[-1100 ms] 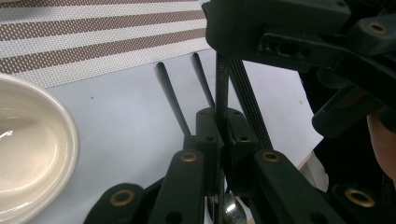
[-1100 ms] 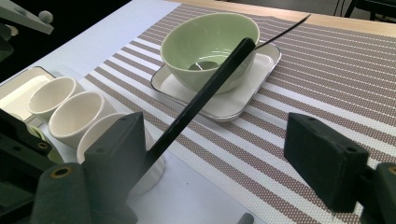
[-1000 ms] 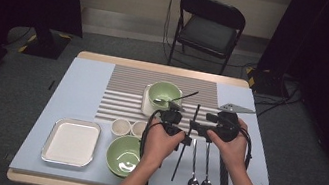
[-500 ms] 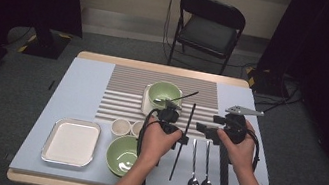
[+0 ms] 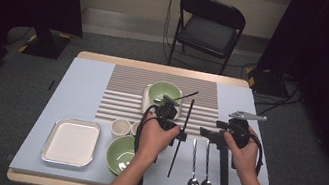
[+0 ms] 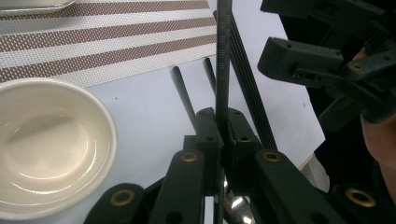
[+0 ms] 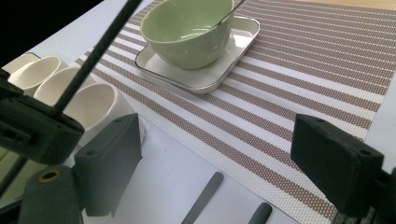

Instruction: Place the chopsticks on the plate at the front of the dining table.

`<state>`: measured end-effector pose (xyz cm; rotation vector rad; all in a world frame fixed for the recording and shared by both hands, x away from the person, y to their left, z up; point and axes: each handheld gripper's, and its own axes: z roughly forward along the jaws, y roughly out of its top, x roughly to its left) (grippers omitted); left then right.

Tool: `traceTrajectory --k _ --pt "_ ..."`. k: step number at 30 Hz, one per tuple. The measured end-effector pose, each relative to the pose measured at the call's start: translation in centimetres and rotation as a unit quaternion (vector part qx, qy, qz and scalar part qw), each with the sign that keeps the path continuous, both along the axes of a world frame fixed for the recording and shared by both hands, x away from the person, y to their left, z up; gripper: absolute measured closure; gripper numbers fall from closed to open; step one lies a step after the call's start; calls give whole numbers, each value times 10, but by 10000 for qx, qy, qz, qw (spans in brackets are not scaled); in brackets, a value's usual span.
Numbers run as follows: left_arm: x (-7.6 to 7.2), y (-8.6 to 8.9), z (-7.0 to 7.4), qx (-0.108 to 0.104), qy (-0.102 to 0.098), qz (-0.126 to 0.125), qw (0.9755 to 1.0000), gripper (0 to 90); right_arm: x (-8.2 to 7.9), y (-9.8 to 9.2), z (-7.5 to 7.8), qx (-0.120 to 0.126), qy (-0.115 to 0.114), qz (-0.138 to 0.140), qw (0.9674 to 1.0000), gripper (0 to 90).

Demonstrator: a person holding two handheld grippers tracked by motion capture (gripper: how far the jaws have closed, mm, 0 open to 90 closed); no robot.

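The table (image 5: 78, 83) carries a striped placemat (image 5: 127, 89) w/ a green bowl (image 5: 163, 92) on a white dish at roughly 12 o'clock from the hands, a steel tray (image 5: 71, 141) at 8 o'clock, a second green bowl (image 5: 121, 155) near the front edge, small white cups (image 5: 121, 126) between tray and placemat, and two spoons (image 5: 195, 166) plus a flat black strip (image 5: 224, 171) at 5 o'clock. The left gripper (image 5: 180, 137) is pressed together on a thin black chopstick (image 5: 186, 121), pinching it near mid-length (the left gripper view has the stick (image 6: 223, 56) rising straight out of the closed jaws). Its long axis runs about 12-to-6, top end leaning toward the bowl, bottom end toward the front edge. The right gripper (image 5: 206, 132) sits at 3 o'clock from the stick, jaws spread wide and just opened further, nothing between them; its own view has the stick (image 7: 95, 53) crossing at upper left, outside the gap. So the stick lies left of the right gripper, near but apart, axis roughly square to the right jaws' closing line. Likely next: right hand slides toward 9 o'clock to take the stick above or below the left grip. The left hand is the one already on it.
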<state>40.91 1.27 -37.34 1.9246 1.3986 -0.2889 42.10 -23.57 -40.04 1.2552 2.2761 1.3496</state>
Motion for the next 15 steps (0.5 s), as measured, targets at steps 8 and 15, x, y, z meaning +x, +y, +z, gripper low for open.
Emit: traceTrajectory --k 8,15 --pt "2 5 6 -69 8 20 10000 859 -2 -7 -7 0 41 -66 10000 155" --pt "3 9 10 -62 -46 -6 10000 859 -5 -14 -14 2 60 -62 10000 153"
